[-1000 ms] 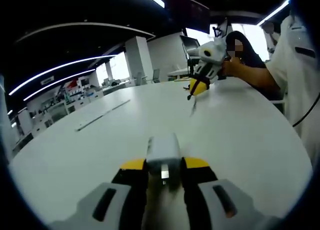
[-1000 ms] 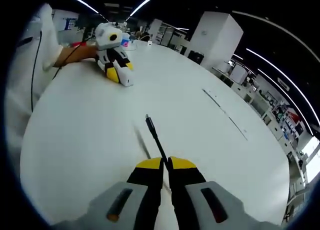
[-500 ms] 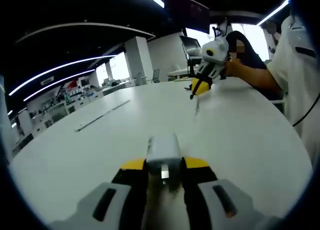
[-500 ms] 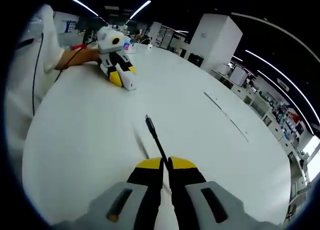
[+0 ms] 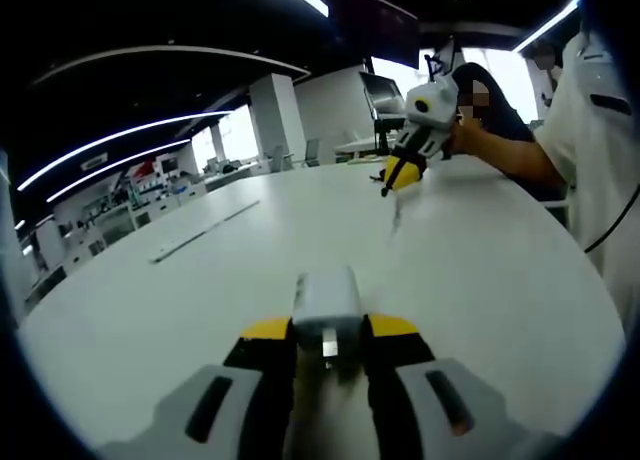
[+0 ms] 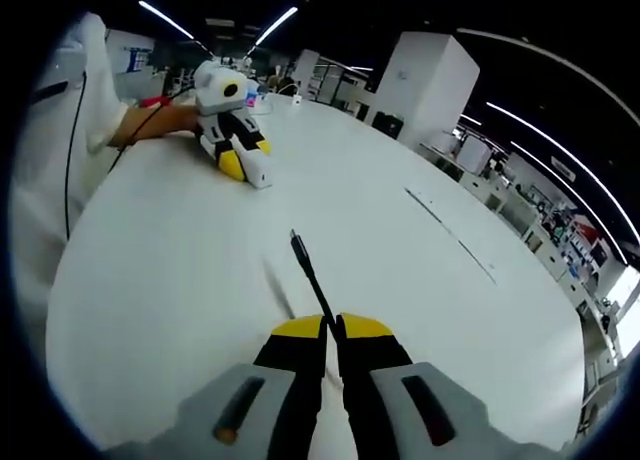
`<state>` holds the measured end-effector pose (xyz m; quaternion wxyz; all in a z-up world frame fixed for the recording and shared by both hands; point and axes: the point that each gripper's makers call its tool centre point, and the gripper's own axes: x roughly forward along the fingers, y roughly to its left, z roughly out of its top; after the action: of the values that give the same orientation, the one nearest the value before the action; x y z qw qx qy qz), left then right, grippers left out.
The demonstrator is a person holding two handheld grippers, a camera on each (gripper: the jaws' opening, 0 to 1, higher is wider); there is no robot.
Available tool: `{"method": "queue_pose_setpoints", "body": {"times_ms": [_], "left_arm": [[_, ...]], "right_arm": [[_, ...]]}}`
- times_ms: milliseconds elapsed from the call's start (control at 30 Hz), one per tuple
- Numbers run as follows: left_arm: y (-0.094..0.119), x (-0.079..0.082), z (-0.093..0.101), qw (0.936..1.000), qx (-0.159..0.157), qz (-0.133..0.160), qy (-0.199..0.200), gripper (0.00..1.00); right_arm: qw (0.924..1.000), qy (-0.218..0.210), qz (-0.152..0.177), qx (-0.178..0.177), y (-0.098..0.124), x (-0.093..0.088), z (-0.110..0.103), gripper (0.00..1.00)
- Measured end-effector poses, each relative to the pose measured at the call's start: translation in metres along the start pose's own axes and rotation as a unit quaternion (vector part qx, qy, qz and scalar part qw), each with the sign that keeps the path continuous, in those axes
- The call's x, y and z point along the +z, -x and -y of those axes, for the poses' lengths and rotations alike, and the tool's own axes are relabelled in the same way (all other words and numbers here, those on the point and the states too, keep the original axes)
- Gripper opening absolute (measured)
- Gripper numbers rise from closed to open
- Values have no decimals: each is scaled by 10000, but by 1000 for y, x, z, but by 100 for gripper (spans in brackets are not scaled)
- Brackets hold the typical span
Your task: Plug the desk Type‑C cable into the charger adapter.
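Note:
In the left gripper view my left gripper [image 5: 328, 330] is shut on a white charger adapter [image 5: 325, 302], which stands up between the yellow-tipped jaws just over the white table [image 5: 200, 310]. Far off at the upper right, my right gripper [image 5: 398, 170] carries the black Type-C cable [image 5: 389, 180]. In the right gripper view my right gripper [image 6: 333, 327] is shut on that black cable [image 6: 311, 278], whose plug end [image 6: 296, 242] sticks out forward over the table [image 6: 400, 270]. My left gripper [image 6: 240, 164] shows at the upper left with the adapter [image 6: 259, 172] at its tip.
The round white table has a thin seam line [image 5: 203, 232] across it. A person's arm in a white sleeve [image 5: 600, 150] is at the table's edge. Desks, pillars and ceiling lights fill the room beyond.
My right gripper with the cable has drifted slightly up and away in the left gripper view; in the right gripper view the left gripper looks a little farther off. The left gripper's own view is steady.

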<state>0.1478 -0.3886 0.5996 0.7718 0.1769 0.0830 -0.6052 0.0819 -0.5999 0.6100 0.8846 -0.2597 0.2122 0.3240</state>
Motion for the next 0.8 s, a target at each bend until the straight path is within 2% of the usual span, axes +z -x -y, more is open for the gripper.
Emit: {"method": "queue_pose_setpoints", "body": {"times_ms": [800], "left_arm": [[0, 0, 2, 9999, -101, 54, -50, 26]], "right_arm": [[9996, -138, 238, 2, -4, 3, 3, 3]]}}
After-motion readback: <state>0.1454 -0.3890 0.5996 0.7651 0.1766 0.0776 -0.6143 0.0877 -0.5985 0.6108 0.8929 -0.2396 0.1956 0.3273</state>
